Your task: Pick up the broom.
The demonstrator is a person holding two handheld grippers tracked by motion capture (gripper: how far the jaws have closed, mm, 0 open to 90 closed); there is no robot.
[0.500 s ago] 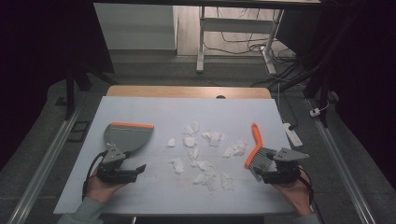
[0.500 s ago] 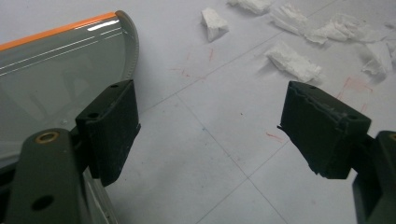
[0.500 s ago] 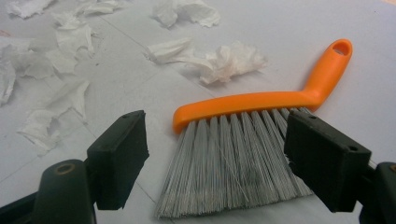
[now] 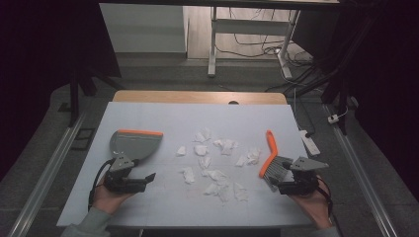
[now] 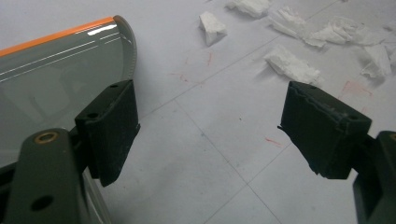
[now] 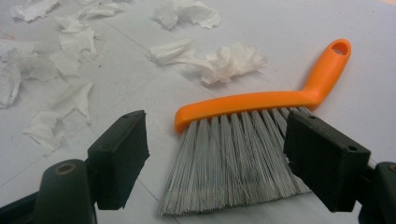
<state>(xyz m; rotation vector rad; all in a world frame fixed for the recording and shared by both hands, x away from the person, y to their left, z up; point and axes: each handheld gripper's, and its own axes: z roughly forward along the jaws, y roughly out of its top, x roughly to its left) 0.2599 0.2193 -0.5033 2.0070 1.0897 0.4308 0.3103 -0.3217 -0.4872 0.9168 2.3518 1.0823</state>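
Note:
A hand brush (image 4: 269, 157) with an orange handle and grey bristles lies at the right of the table. My right gripper (image 4: 274, 183) sits just behind its bristles, open. In the right gripper view the bristles (image 6: 238, 149) lie between the wide-apart jaws of the right gripper (image 6: 215, 140), and the pads do not press on them. A grey dustpan (image 4: 134, 143) with an orange edge rests at the left. My left gripper (image 4: 149, 177) is just in front of it, pointing right, open and empty. The left gripper (image 5: 210, 112) has the dustpan (image 5: 51, 74) beside its left jaw. Several crumpled paper scraps (image 4: 210, 159) are scattered mid-table.
The white table top (image 4: 197, 113) has a wooden strip along its far edge. Paper scraps (image 5: 292, 65) lie ahead of the left gripper, and others (image 6: 219, 60) beyond the brush. A small white object (image 4: 310, 143) sits at the right table edge. Cables run across the floor behind.

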